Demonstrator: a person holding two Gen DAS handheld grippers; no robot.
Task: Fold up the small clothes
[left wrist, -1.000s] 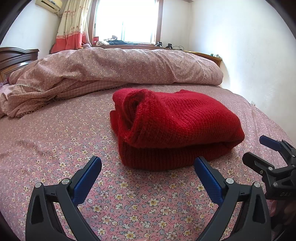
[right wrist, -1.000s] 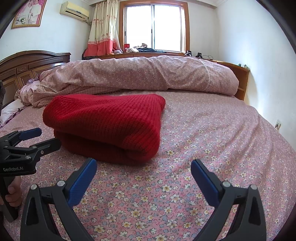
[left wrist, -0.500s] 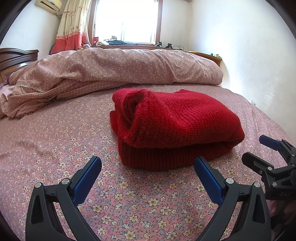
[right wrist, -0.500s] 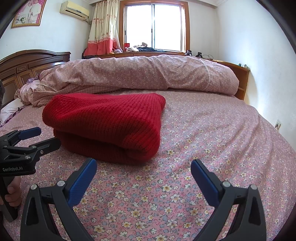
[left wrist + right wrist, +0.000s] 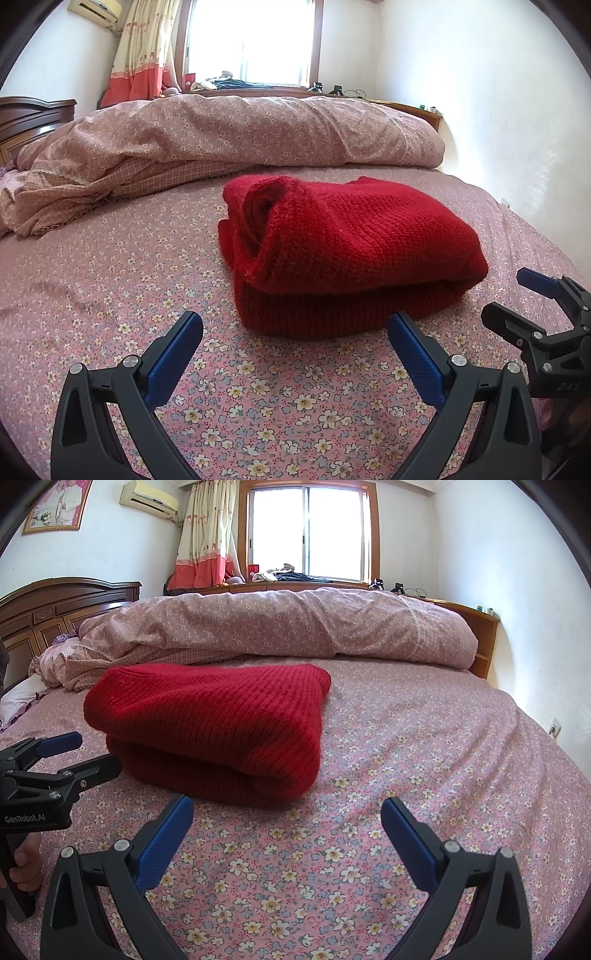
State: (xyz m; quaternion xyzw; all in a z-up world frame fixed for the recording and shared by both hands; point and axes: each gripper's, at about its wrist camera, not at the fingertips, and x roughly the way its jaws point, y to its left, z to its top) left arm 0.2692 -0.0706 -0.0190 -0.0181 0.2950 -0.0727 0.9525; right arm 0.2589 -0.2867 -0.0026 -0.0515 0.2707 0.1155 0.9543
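Observation:
A red knit sweater (image 5: 351,251) lies folded into a thick bundle on the floral pink bed sheet (image 5: 110,280); it also shows in the right wrist view (image 5: 214,731). My left gripper (image 5: 295,325) is open and empty, hovering just in front of the bundle without touching it. My right gripper (image 5: 286,812) is open and empty, just in front of the bundle's right end. Each gripper shows in the other's view: the right one (image 5: 517,299) at the bundle's right, the left one (image 5: 88,753) at its left.
A rolled pink floral duvet (image 5: 240,140) lies across the bed behind the sweater. A dark wooden headboard (image 5: 55,609) stands at the left, a wooden shelf (image 5: 480,635) at the right, a white wall beyond. Bare sheet (image 5: 443,738) stretches right of the sweater.

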